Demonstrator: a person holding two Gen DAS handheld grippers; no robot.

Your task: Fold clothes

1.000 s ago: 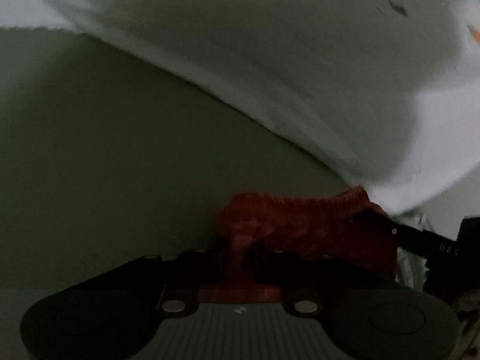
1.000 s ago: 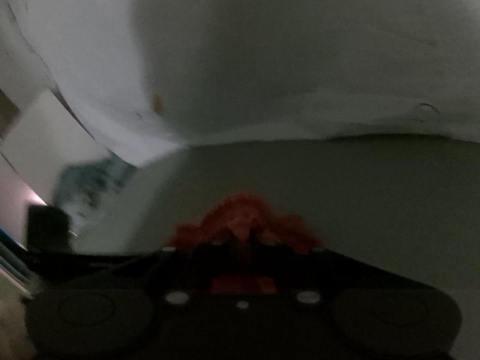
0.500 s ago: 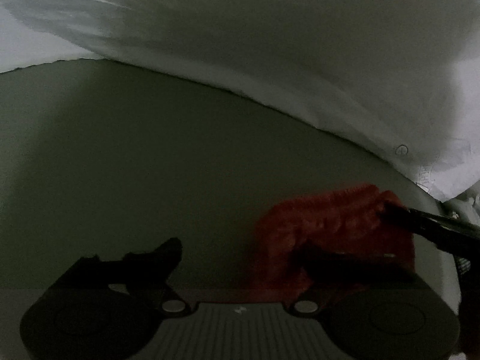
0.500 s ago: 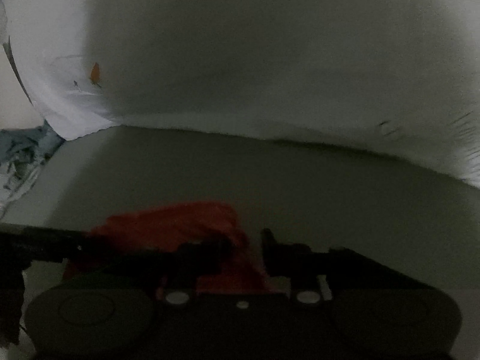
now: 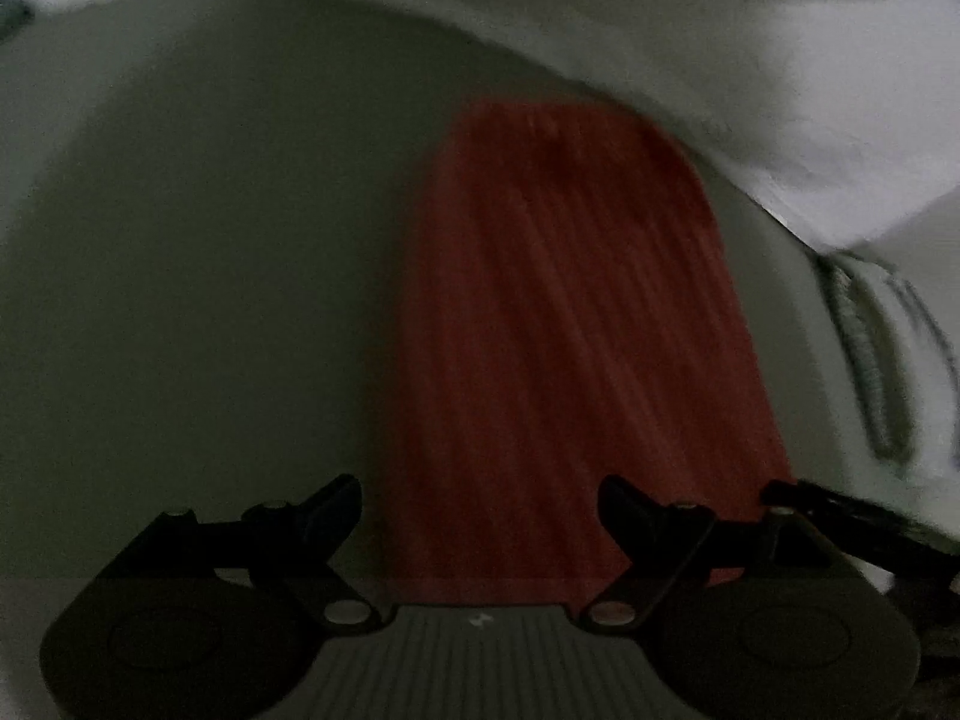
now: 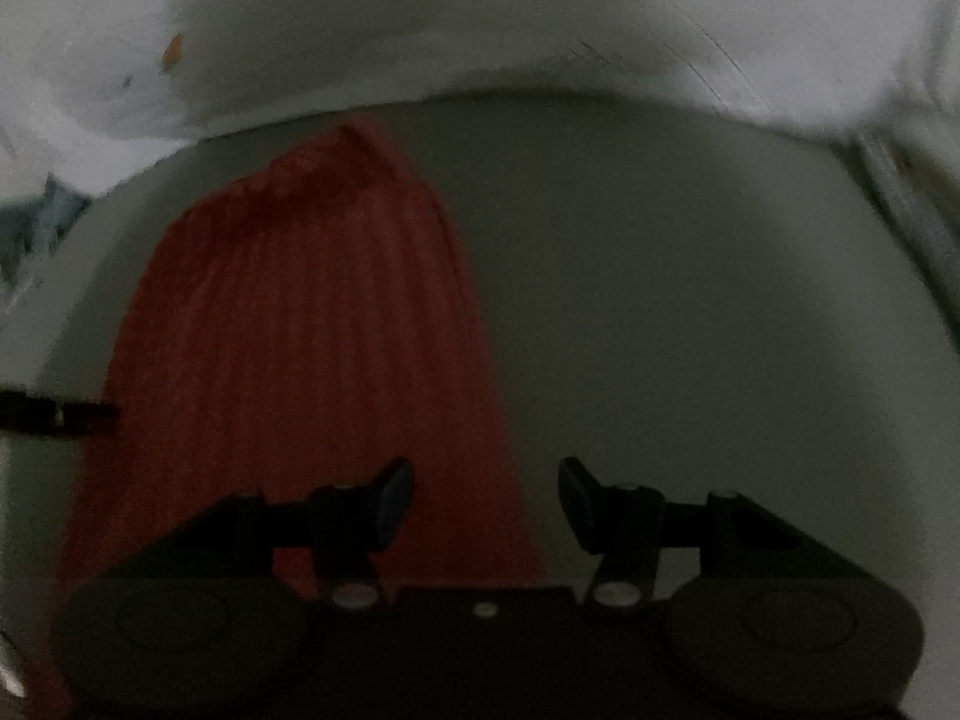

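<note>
Red ribbed garment (image 5: 570, 324) lies flat on the grey bench (image 5: 198, 300), long axis running straight away from both tongs. Left tongs (image 5: 480, 510) are spread wide and hold nothing; the near edge sits right between and under them. Right tongs (image 6: 486, 495) also gape, empty, with the garment ahead-left, only the left finger over the cloth. Left tongs are better centred on the near edge. White printed cloth (image 6: 480, 30) bunches beyond the far end. Frames blurred; fold stage unclear.
</note>
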